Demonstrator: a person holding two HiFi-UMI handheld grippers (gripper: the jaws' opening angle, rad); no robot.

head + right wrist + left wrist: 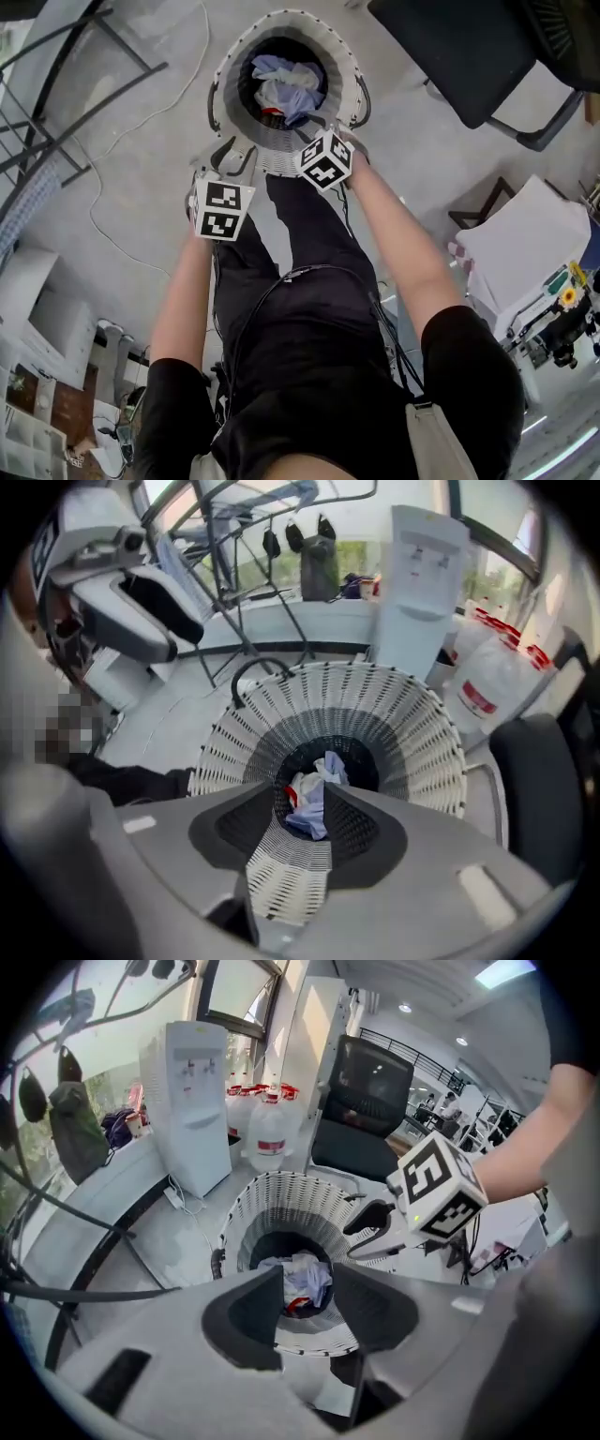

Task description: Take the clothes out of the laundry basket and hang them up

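White water dispenser [192,1101] by the window. Clear jugs with red caps [270,1133] on the floor just beside it, between it and a black office chair [370,1105]. Thin white cable [92,211] trails loose across grey floor [141,187].

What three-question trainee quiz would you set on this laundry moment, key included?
1. True or false: the laundry basket is empty.
2. The jaws of the left gripper are: A shut on cloth; B apart, gripping nothing; C clamped on the basket's rim.
3. In the head view, which gripper is nearer the basket?
Key: 1 false, clothes lie inside. 2 B. 3 the right gripper.
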